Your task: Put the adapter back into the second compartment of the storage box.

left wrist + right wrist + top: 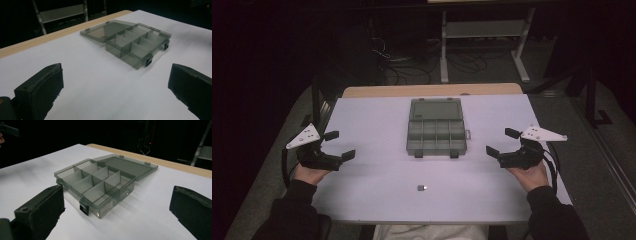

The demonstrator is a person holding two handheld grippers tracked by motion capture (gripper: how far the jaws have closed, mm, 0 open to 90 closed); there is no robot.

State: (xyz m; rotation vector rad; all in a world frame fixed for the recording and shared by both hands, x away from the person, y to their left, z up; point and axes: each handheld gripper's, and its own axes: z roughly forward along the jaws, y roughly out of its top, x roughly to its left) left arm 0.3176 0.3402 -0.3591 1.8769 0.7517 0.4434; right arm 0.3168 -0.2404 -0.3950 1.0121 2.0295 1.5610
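A grey see-through compartment box lies open in the middle of the white table, its lid folded flat toward the far side. Its several compartments look empty. A small grey piece lies on the table nearer the person, in front of the box. My left gripper hovers near the table's left edge, open, nothing between its jaws. My right gripper hovers near the right edge, open as well, jaws pointing at the box.
The white table top sits on a wooden board whose edge shows at the far side. Beyond it are a dark floor with cables and a white table frame. The person's sleeves come in from below.
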